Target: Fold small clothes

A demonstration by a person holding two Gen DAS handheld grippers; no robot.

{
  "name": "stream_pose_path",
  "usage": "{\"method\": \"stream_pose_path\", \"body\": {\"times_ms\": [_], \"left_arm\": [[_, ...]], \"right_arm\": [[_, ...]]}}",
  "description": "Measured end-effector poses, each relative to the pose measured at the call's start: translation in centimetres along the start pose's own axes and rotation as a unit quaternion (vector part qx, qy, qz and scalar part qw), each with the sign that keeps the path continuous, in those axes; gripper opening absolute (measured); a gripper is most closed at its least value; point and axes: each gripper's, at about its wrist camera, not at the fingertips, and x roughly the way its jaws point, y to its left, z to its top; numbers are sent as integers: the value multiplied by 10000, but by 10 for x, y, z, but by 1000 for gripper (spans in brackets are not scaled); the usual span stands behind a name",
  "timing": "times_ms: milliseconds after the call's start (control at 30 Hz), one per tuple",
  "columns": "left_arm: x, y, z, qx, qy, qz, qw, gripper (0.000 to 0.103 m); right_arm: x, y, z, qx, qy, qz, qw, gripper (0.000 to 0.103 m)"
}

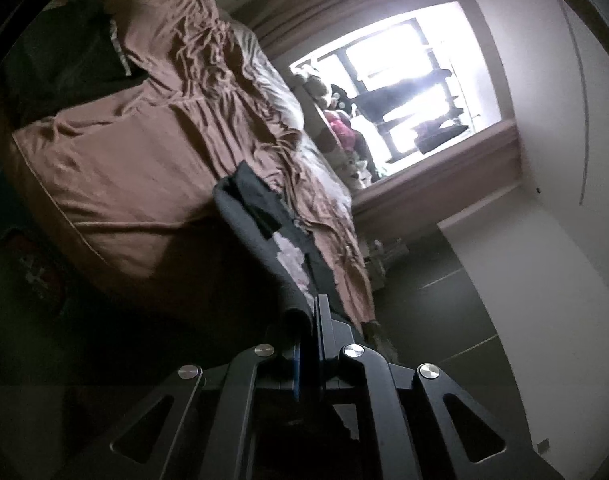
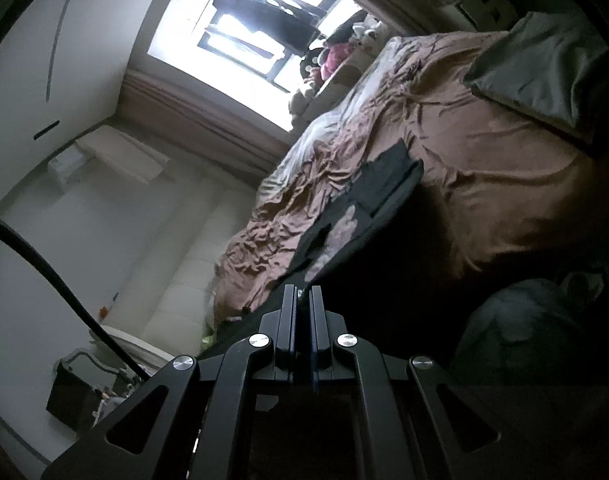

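A small dark garment [image 1: 260, 236] with a pale print hangs stretched in the air over the brown bed. My left gripper [image 1: 312, 312] is shut on one edge of it, the cloth pinched between the blue pads. In the right wrist view the same dark garment [image 2: 368, 208] runs away from my right gripper [image 2: 303, 294], which is shut on its other edge. Both views are strongly tilted. The garment's far end droops toward the bedspread [image 2: 484, 168].
The bed [image 1: 136, 168] carries a rumpled brown sheet and a grey pillow [image 2: 544, 76]. A bright window [image 1: 408, 72] with stuffed toys [image 2: 336, 56] on its sill lies beyond. A black cable [image 2: 44, 268] crosses the right wrist view. White cupboard fronts stand beside the bed.
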Motion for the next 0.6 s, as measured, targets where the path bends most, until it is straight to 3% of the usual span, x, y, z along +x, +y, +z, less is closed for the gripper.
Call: {"method": "stream_pose_path", "body": {"times_ms": [300, 600], "left_arm": [[-28, -24, 1, 93, -203, -302, 9993, 5], [-31, -27, 8, 149, -215, -344, 9991, 5]], "right_arm": [[-13, -2, -1, -60, -239, 172, 9995, 2], [-3, -10, -4, -211, -320, 331, 9987, 2]]}}
